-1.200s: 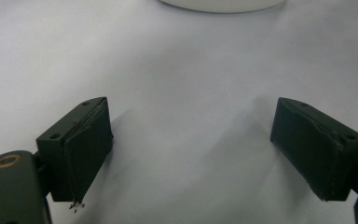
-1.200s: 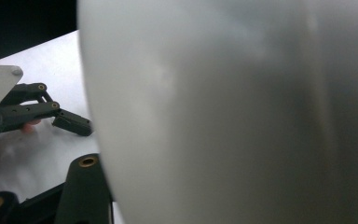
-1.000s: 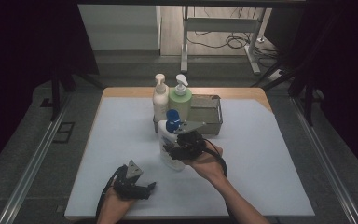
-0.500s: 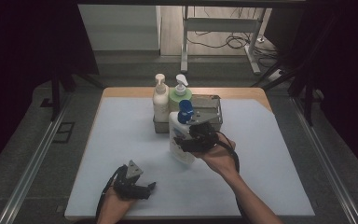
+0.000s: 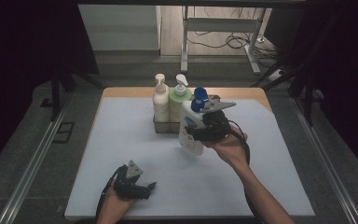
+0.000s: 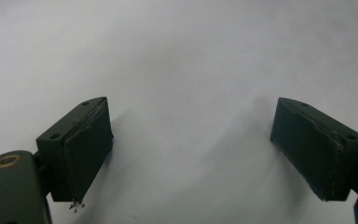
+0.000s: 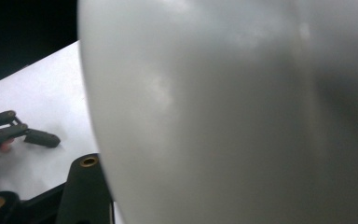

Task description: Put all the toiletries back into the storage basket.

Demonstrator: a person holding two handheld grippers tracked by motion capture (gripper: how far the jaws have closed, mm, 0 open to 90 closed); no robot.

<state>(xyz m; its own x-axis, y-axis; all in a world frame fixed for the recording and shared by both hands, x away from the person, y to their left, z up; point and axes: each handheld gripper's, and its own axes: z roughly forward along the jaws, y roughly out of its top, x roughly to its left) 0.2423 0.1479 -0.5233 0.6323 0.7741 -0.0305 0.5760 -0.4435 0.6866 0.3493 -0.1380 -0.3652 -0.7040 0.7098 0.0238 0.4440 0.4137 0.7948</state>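
A white pump bottle (image 5: pixel 189 133) with a blue pump head (image 5: pixel 199 99) is held tilted above the table, just in front of a metal basket (image 5: pixel 164 127). My right gripper (image 5: pixel 199 133) is shut on the bottle's body from the right side. In the right gripper view the white bottle (image 7: pixel 242 112) is pressed close against the camera. My left gripper (image 5: pixel 148 190) rests on the white table top near the front left edge. Its jaws stand wide apart, with nothing between them in the left gripper view (image 6: pixel 191 149).
The basket holds a cream pump bottle (image 5: pixel 160 100) and a green pump bottle (image 5: pixel 179 97) at the back middle of the white table (image 5: pixel 270 158). A metal frame and cables lie on the floor beyond. The left gripper (image 7: pixel 23 133) appears far off in the right gripper view.
My right gripper has carried the white bottle to the right and farther back, closer to the basket. The left gripper has stayed in place.
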